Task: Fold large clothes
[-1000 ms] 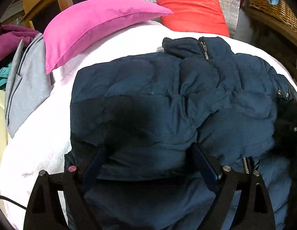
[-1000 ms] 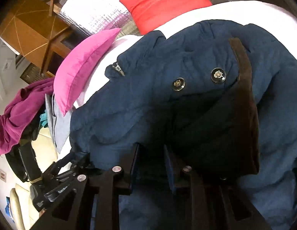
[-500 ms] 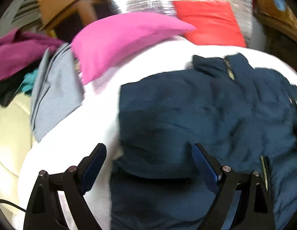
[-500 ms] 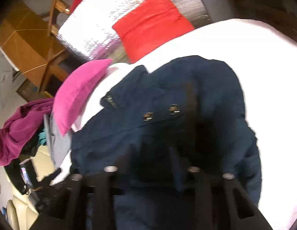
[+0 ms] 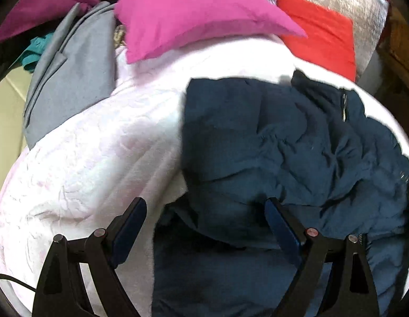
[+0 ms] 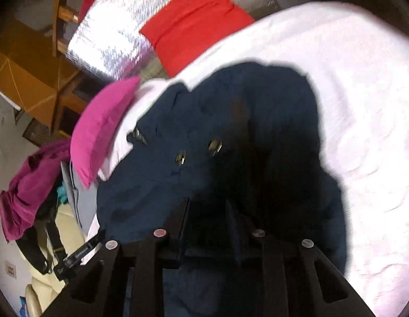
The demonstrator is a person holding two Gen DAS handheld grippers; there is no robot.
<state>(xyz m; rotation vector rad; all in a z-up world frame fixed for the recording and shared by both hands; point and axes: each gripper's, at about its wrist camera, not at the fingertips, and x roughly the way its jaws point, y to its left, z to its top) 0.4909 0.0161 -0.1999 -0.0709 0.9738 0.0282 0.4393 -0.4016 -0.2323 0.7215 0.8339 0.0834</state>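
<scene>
A navy puffer jacket (image 5: pixel 283 145) lies crumpled on a white bedcover (image 5: pixel 99 158), with its zipped collar towards the pillows. My left gripper (image 5: pixel 204 206) hangs open and wide over the jacket's near left edge, with nothing pinched between its blue pads (image 5: pixel 281 227). In the right wrist view the jacket (image 6: pixel 165 185) shows two metal snaps and a dark inner flap. My right gripper (image 6: pixel 208 206) has its jaws narrow, and dark jacket cloth fills the gap between them. This part of the picture is dim and blurred.
A pink pillow (image 5: pixel 191 13) and a red pillow (image 5: pixel 323 34) lie at the head of the bed against a silver quilted panel (image 6: pixel 112 34). A grey garment (image 5: pixel 72 66) and a purple one (image 5: pixel 41 8) are heaped at the left. Wooden furniture (image 6: pixel 19 79) stands beyond.
Both views have pulled back from the jacket. The left gripper has slid left, so white bedcover now shows under its left finger. More bedcover shows right of the jacket in the right view.
</scene>
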